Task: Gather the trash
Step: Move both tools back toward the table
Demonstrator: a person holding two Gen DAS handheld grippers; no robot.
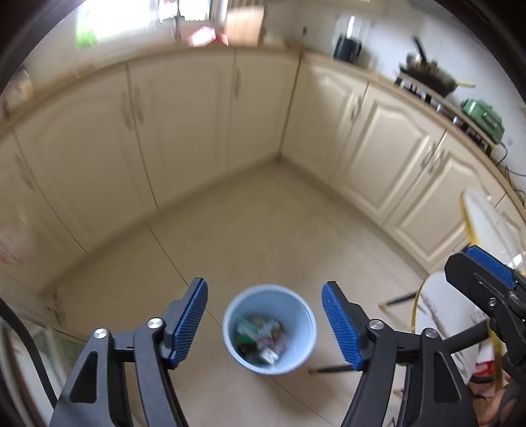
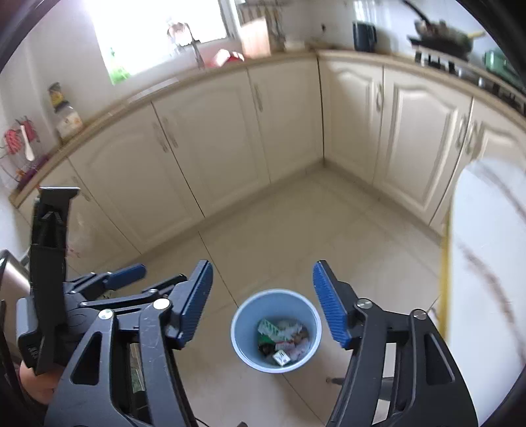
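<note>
Left tool (image 1: 264, 323) spread wide, blue ribbed pads (image 1: 190, 323) apart, nothing between them. Right tool (image 2: 263, 303) likewise spread and empty, pads (image 2: 328, 305) clear of everything. Both held above the floor (image 2: 296, 230), angled down at a pale blue bin (image 2: 275, 330), also seen from the left wrist (image 1: 269, 328). Standing upright on the beige tiles, well below the tools, framed between the pads in each view. Inside: trash (image 2: 282, 338), crumpled wrappers and small cartons, green, white and pink, lying at the bottom. To the right, the rim of a white marble-look worktop (image 2: 486, 249) with a yellow edge. Farther out, cream cabinets (image 2: 213, 144) wrapping the corner, a dark pan (image 1: 427, 74) on the stove, a bright window (image 2: 157, 29) at the back.
</note>
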